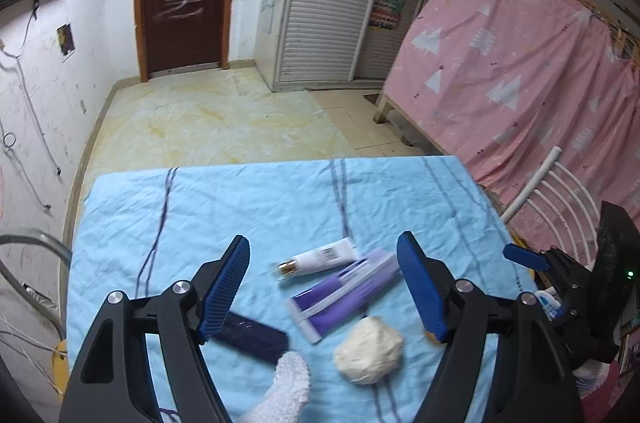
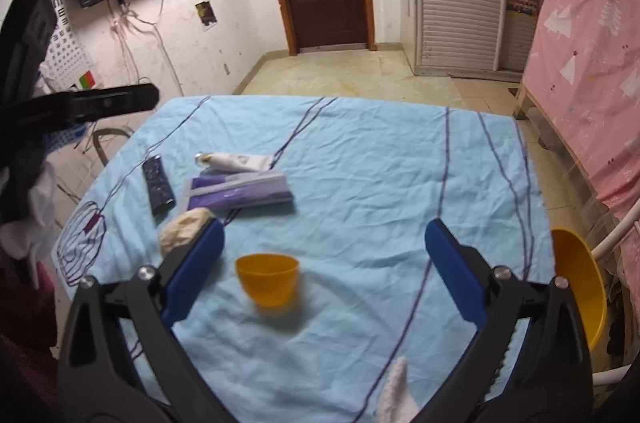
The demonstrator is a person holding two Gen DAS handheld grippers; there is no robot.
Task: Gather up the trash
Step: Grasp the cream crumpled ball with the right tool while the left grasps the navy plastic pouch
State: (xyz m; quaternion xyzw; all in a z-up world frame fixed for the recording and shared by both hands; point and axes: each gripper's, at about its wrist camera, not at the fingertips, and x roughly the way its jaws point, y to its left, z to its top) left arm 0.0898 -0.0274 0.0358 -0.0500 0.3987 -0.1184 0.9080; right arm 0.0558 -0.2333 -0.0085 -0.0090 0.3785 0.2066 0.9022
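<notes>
A wrinkled light-blue cloth with dark stripes covers the table (image 2: 360, 151). On it lie a flat purple packet (image 1: 344, 293), a dark remote (image 2: 158, 185), a white tube (image 1: 320, 257) with a gold cap, its print too blurred to read, a crumpled paper ball (image 1: 369, 350) and a small orange plastic cup (image 2: 267, 277). The left gripper (image 1: 324, 287) hangs over the packet with its fingers spread and empty; the right gripper (image 2: 324, 263) has its fingers wide apart above the cup.

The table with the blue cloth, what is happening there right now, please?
A person holds a tool in each hand over the table. Both are open and hold nothing. The left tool hovers above a white tube, a purple packet, a crumpled paper ball and a dark remote. The right tool is above a small orange cup standing upright on the cloth. Nothing has been picked up at this moment.
</notes>
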